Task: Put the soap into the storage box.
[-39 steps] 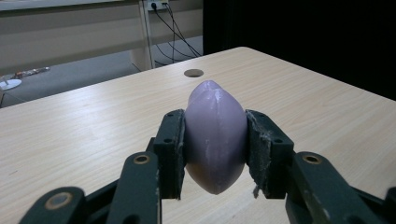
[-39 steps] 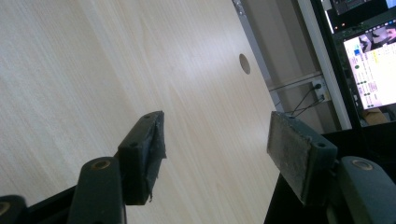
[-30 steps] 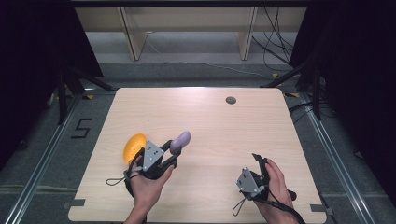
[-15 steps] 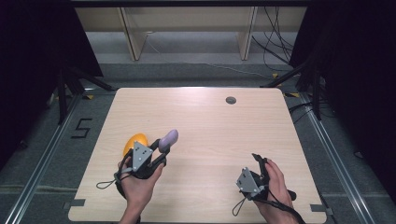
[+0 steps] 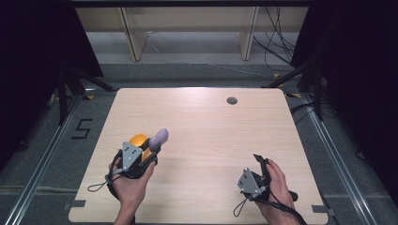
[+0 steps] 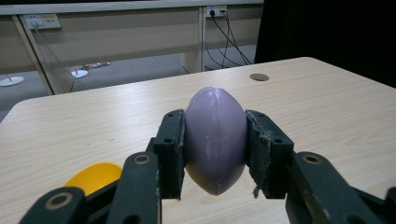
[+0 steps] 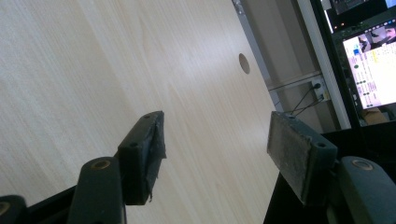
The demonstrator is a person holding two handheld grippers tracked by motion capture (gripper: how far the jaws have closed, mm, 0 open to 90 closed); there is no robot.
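At the left of the bench, the left gripper is clamped on a smooth purple egg-shaped thing, held clear of the wood just beside a yellow bowl-like piece that lies under the hand. The purple egg is rounded and slick-looking and the pads catch only its flanks, so a tilt or an easing of the squeeze could, I judge, let it squirt out and roll off across the bench. At the right, the right gripper stands wide with nothing between its jaws, well apart from both things.
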